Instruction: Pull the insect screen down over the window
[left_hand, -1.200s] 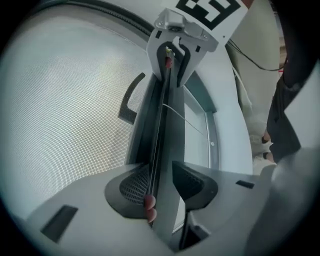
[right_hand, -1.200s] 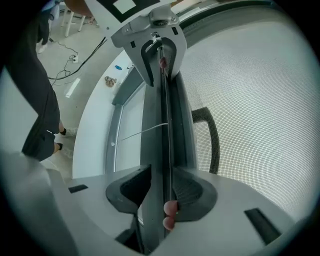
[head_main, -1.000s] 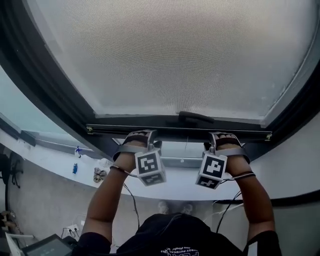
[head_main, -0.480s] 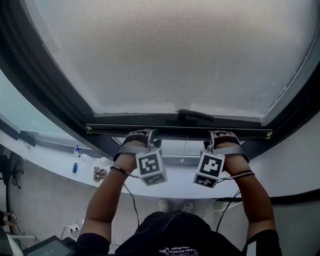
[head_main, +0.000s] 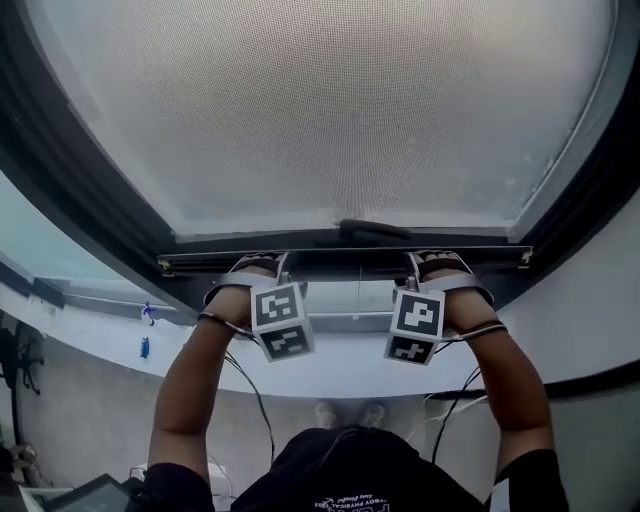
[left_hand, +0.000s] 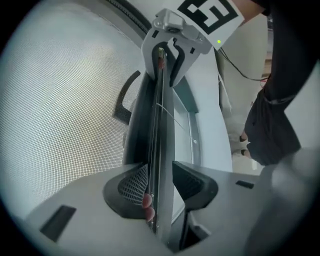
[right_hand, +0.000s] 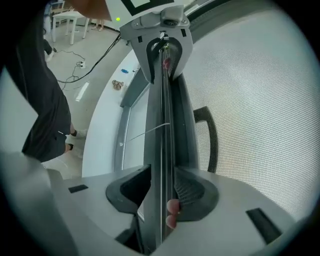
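The left gripper (left_hand: 160, 181) is clamped on the dark bottom bar (left_hand: 159, 125), which is pinched between its narrowly parted jaws. The right gripper (right_hand: 162, 187) is closed on the same bar further along. A black handle (head_main: 375, 231) is seen on the bar between them. Beyond, the grey insect screen (head_main: 330, 110) is stretched across most of the window frame (head_main: 60, 190).

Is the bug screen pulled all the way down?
Not quite. The screen is mostly down, but a strip of bare glass shows under its bar.
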